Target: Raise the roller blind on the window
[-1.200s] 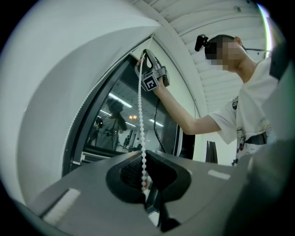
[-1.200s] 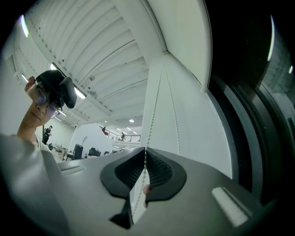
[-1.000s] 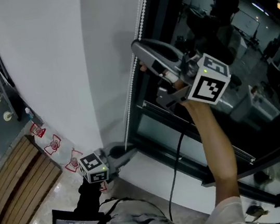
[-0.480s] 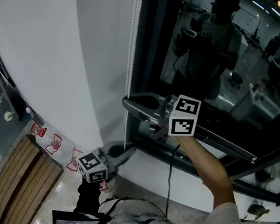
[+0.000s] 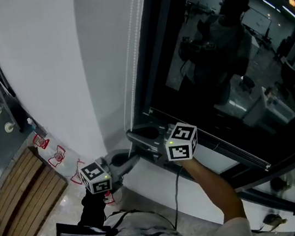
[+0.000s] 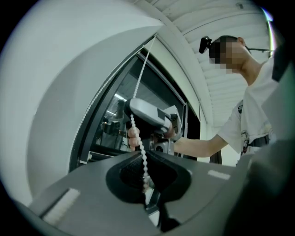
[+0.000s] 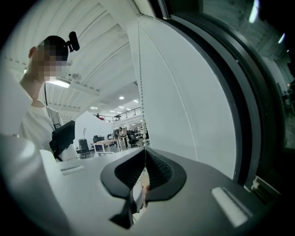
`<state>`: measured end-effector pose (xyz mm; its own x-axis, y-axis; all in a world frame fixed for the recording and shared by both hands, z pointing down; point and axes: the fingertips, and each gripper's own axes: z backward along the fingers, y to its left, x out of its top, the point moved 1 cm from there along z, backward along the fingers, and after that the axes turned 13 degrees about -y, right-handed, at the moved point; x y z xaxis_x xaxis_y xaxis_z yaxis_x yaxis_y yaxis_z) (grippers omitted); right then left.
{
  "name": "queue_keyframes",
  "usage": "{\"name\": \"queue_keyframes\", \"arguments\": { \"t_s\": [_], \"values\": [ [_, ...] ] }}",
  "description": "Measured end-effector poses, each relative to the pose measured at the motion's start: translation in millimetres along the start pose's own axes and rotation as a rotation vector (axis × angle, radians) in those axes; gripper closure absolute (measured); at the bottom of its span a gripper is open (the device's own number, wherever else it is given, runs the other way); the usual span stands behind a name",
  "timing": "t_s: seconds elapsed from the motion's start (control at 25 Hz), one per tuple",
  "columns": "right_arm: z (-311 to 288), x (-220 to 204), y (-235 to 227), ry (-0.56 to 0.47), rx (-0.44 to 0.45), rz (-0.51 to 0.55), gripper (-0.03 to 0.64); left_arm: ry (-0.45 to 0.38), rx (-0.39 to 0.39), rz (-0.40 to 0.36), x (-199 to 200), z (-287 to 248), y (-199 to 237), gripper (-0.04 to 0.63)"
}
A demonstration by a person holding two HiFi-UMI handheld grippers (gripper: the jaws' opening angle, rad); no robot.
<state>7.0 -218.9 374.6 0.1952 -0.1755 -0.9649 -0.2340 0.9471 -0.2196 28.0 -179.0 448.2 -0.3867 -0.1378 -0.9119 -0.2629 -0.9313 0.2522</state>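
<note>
Slatted brown wooden platform [image 5: 19,210], lower left corner of the head view, on a glossy pale floor. Red-and-white floor stickers [image 5: 57,154], a short row just right of it, at the foot of the curved white wall [image 5: 57,73]. Left gripper [image 5: 136,156], grey with a marker cube, low at the wall's foot, pointing towards the window frame; its own view shows the jaws together, clamped on the chain [image 6: 146,186]. White plastic bead chain of the roller blind [image 5: 133,50], hanging taut along the left edge of the dark window frame [image 5: 160,40]. Right gripper [image 5: 130,136], grey with a marker cube, just above the left one, jaws pinched on the same chain [image 7: 144,159]. Dark window glass [image 5: 245,104], rightmost, reflecting a person. The blind's cloth cannot be made out.
</note>
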Motion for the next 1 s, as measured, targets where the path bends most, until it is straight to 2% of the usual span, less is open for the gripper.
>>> {"name": "queue_keyframes", "arguments": {
  "t_s": [0.12, 0.24, 0.4, 0.44, 0.52, 0.68, 1.0],
  "values": [
    [2.6, -20.1, -3.7, 0.028, -0.007, -0.033, 0.606, 0.0, 0.001, -0.002, -0.6, -0.4, 1.5, 0.597],
    [6.3, -25.0, -3.1, 0.0, -0.002, -0.082, 0.606, 0.0, -0.001, 0.0, -1.1, -0.8, 0.6, 0.597],
    [6.2, -19.8, -1.1, -0.041, 0.005, -0.051, 0.6, -0.01, -0.004, 0.002, 2.5, 0.9, -0.2, 0.597],
    [5.4, -20.6, -1.1, -0.03, 0.011, -0.034, 0.588, -0.014, -0.006, -0.002, 3.8, 0.7, -0.4, 0.597],
    [3.8, -18.7, 0.2, -0.024, 0.037, -0.031, 0.511, -0.02, -0.012, -0.007, 5.0, 0.6, -1.2, 0.597],
    [1.2, 14.0, 0.9, -0.095, 0.079, -0.051, 0.481, -0.025, -0.018, -0.011, 5.6, 1.3, -1.6, 0.597],
    [-14.8, 119.0, -1.2, -0.208, 0.123, 0.08, 0.465, -0.024, -0.023, -0.013, 4.2, 1.4, -3.1, 0.597]
  ]
}}
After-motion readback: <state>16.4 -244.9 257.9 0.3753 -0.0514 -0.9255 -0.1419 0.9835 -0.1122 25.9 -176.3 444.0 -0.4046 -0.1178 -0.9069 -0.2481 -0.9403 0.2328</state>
